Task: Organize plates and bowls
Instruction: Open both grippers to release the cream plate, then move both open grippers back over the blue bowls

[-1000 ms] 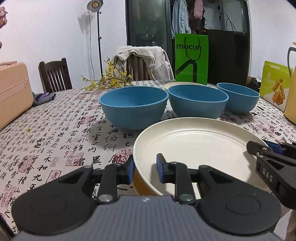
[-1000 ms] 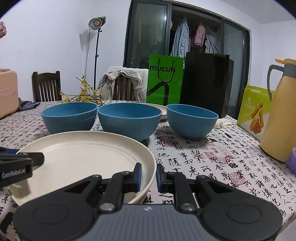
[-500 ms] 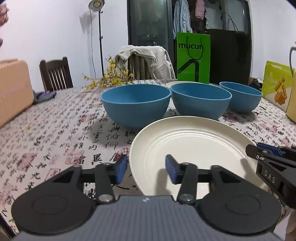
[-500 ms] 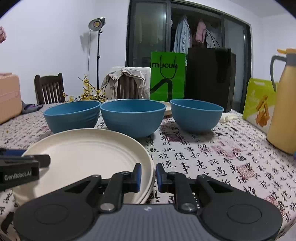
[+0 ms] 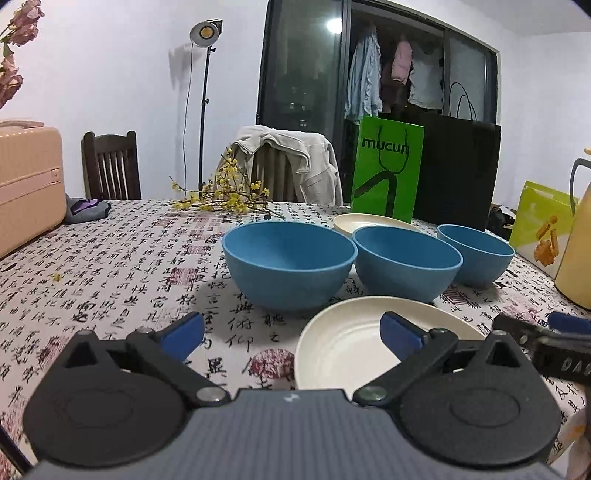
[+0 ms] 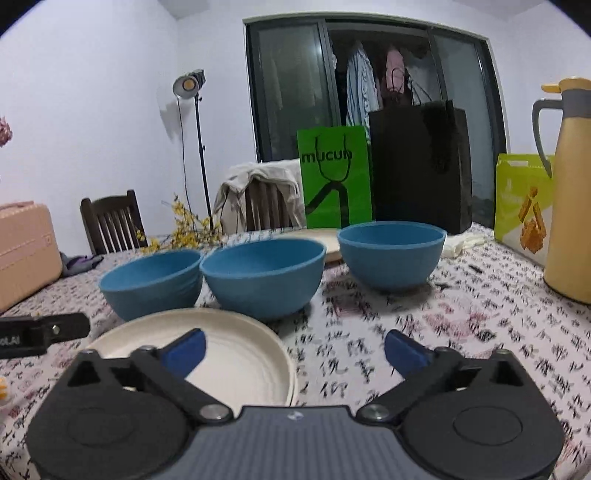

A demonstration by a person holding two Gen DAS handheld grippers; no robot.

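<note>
both grippers released the plate (image 5: 354, 343), jaws opening.

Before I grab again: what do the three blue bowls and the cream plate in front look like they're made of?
Blue bowls: matte, uniform colour, no glaze shine, thick rounded rims; probably moulded plastic or plant-fibre composite, not ceramic. Cream plate: the same dull finish, faint concentric rings in its well; likely the same material, though unglazed ceramic can't be ruled out.

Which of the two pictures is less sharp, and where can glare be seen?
Right wrist view: motion blur smears the tablecloth print and bowls. Left wrist view: sharper; the lamp glares, and a bright reflection sits on the dark glass door.
</note>
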